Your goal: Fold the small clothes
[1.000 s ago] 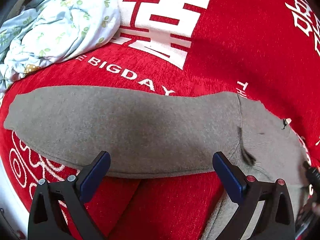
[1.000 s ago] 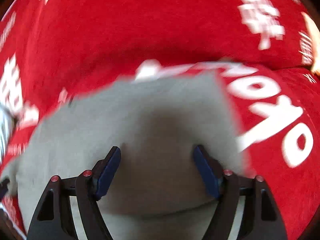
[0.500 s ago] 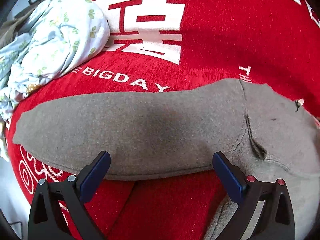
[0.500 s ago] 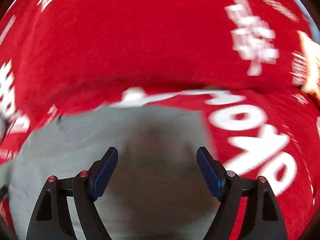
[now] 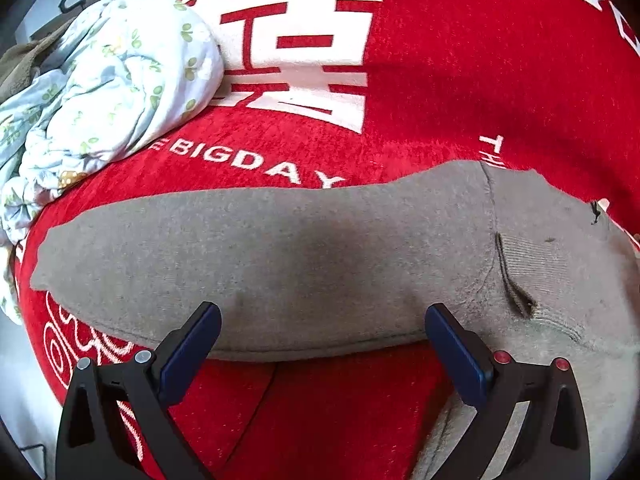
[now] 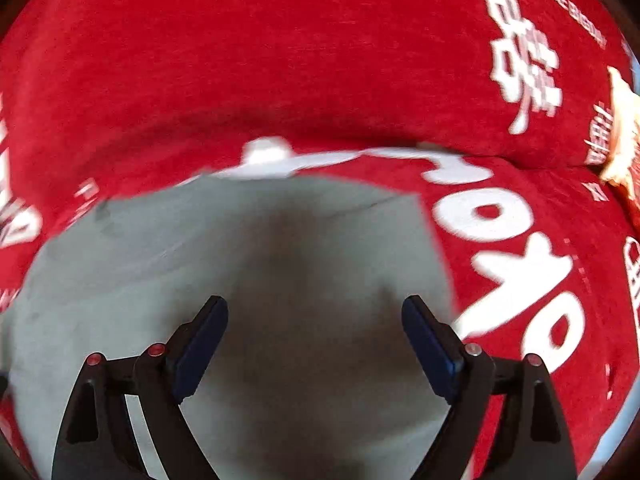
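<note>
Grey garment shifted, seemingly unfolded.

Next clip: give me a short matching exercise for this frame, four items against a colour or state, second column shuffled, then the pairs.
Column one:
1. grey garment
2. floral cloth
3. red cover
4. left gripper

Column two:
A. bunched in a heap at the far left
B. open, holding nothing
C. printed with white lettering
D. lying spread out flat

Pairs: 1-D, 2-A, 3-C, 4-B.
</note>
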{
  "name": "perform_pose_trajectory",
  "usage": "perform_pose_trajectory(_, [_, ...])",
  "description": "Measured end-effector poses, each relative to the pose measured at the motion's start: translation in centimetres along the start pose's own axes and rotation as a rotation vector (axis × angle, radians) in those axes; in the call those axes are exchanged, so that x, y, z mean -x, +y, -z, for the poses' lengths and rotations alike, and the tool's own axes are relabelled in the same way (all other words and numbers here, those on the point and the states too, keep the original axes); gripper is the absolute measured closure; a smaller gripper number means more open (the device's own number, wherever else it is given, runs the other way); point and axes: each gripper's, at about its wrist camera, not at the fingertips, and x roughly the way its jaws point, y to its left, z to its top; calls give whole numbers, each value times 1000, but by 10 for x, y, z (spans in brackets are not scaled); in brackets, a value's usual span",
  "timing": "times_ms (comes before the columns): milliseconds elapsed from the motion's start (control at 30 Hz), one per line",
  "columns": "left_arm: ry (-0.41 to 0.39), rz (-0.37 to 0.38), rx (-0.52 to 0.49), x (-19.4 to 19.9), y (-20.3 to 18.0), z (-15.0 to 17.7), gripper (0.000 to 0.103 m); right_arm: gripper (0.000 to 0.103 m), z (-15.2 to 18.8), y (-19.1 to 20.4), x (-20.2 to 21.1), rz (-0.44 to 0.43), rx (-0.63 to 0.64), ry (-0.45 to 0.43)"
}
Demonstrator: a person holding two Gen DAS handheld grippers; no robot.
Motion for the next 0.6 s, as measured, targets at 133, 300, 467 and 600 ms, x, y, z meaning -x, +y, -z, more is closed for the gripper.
perform_pose_trajectory(133, [23,-26,37,-4,17,5,1,9,16,11,-5,21,66,-14])
perform_pose_trajectory(300, [40,-68,94,-4,48,16,1,1,16,-4,-8,111,-19,-11])
perform_pose_trajectory(467, [66,-92,170,-3,89,22,1,0,38,28,22,-12,78,-44])
perform_pose_trajectory(600, [111,-135,269,-9,136,21,1,0,56,64,23,-94,180,-58])
